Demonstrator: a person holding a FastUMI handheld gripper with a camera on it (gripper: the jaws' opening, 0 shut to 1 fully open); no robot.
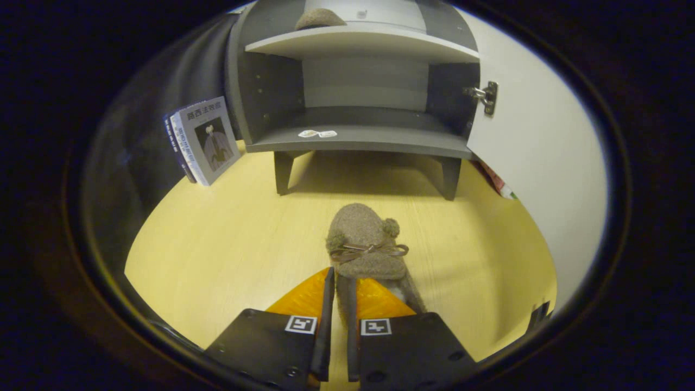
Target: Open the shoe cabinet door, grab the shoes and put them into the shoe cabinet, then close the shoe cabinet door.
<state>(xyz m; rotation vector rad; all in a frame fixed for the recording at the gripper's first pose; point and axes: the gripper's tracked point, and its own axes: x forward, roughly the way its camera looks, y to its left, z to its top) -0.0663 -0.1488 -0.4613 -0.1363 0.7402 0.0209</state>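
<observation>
From the gripper view, I have the gripper (340, 296) clamped on the heel wall of a slipper (366, 244), both fingers pressing the fabric between them so the toe points at twelve o'clock toward the shoe cabinet (358, 141). The cabinet door (537, 163) hangs swung out at two o'clock, leaving the lower shelf bare for this slipper, I judge. A second slipper (319, 19) sits on the upper shelf, making two. Two books (203, 141) lean by the cabinet at ten o'clock on the wooden table (217, 244).
</observation>
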